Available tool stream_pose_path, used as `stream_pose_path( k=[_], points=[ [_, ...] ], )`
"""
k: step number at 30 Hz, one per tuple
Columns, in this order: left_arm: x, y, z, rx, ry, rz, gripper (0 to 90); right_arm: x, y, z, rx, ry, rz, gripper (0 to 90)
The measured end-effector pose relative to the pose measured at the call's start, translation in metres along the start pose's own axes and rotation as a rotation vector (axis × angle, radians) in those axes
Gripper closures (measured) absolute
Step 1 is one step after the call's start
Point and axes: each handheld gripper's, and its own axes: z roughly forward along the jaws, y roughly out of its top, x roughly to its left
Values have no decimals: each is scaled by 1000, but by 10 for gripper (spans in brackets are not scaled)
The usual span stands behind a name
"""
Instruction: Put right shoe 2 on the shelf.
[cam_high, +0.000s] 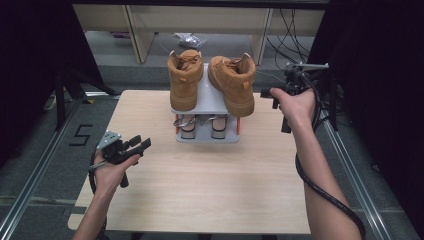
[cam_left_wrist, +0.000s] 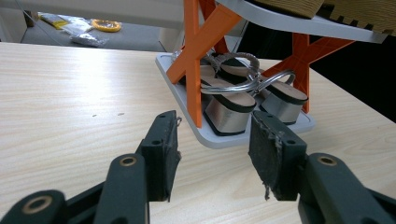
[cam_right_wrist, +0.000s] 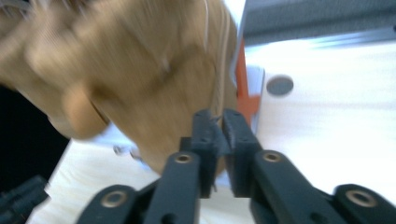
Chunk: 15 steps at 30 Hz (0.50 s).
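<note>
The right gripper (cam_high: 275, 98) sat just beside the right-hand tan suede high-top boot (cam_high: 234, 84), which stood tilted on the top tier of the small grey two-tier shoe rack with orange cross-braces (cam_high: 210, 89) at the far middle of the pale wooden table (cam_high: 200, 180). In the right gripper view its black jaws were pressed together, with a thin pale lace (cam_right_wrist: 219, 100) of the boot running down to their tips; whether the lace was actually pinched, the blur did not let me tell. The twin tan boot (cam_high: 184, 79) stood next to it, toes toward the person. By my reading, a boot like that was fairly heavy and bulky, its suede soft and easy to dent, the thick sole stiff; the padded collar or heel looked the firm place to grab, since a lace alone would likely slip or just come undone. The left gripper (cam_high: 133, 146) hung over the table's near left, jaws spread and empty, pointing at the silver-heeled sandals (cam_left_wrist: 238, 100) on the lower tier.
</note>
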Motion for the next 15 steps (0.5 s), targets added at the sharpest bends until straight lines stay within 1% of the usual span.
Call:
stream_pose_path(
  k=[1,2,3,4,5,6,7,8,9,10,11,12,13,15],
  points=[
    [0,0,0,-2,-8,1,514,-1,-5,3,20,1,-6,897],
    [0,0,0,1,-5,3,514,0,-11,7,37,10,20,900],
    [0,0,0,3,-1,4,514,0,-16,10,51,14,19,900],
    [0,0,0,2,-1,5,514,-1,-25,16,46,46,-9,900],
    [0,0,0,1,-2,6,514,-1,-25,16,46,46,-9,900],
    [0,0,0,1,-2,4,514,-3,-28,19,34,50,-42,900],
    [-1,0,0,0,0,4,515,3,-34,21,66,50,-6,900],
    [-1,0,0,1,0,6,515,3,-34,21,66,50,-6,900],
    [-1,0,0,1,-1,8,515,6,-36,22,79,65,24,900],
    [-1,0,-1,-2,0,8,515,5,-37,24,63,63,-26,900],
    [-1,1,-1,-5,-1,7,515,5,-39,27,52,74,-35,900],
    [0,1,-1,-7,-1,5,515,10,-41,28,83,74,12,900],
    [0,1,-1,-6,-1,6,515,9,-41,31,68,72,-29,900],
    [0,1,-1,-7,0,5,515,10,-40,30,64,63,-32,900]
  ],
)
